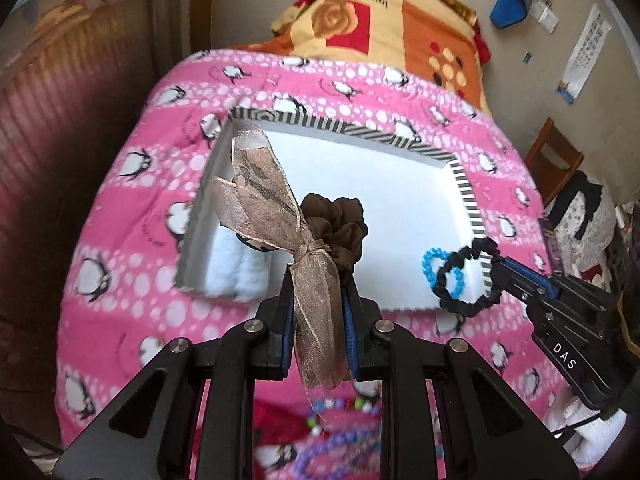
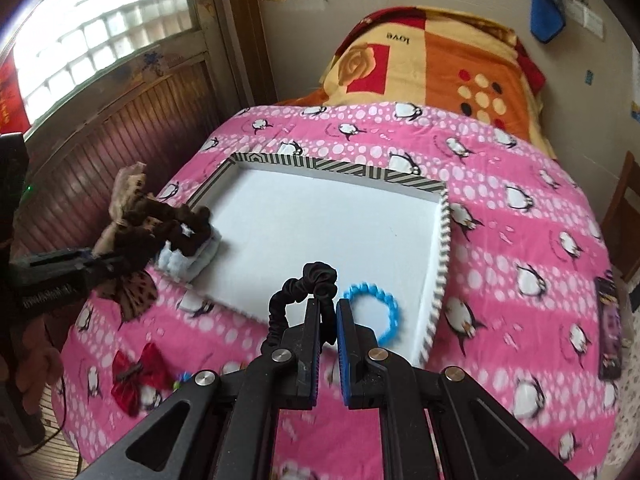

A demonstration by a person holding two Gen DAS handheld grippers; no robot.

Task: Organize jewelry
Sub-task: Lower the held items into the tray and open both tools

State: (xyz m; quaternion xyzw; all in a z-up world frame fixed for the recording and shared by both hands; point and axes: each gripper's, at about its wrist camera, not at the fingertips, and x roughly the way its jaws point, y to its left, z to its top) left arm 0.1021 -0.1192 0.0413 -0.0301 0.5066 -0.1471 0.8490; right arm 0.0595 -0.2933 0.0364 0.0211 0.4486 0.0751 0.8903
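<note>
We hold the brown scrunchie (image 1: 340,228) with its sheer ribbon clamped in our left gripper (image 1: 318,280) above the white striped-rim box (image 1: 464,184); our right gripper (image 2: 329,308) pinches the black scrunchie (image 2: 308,280) over the box's near corner, the blue bracelet (image 2: 376,312) looped alongside

A home bedroom. There's a bed (image 2: 520,216) with a pink penguin quilt (image 2: 500,184), a folded blanket (image 2: 440,52) against the wall, a window (image 2: 100,36).
</note>
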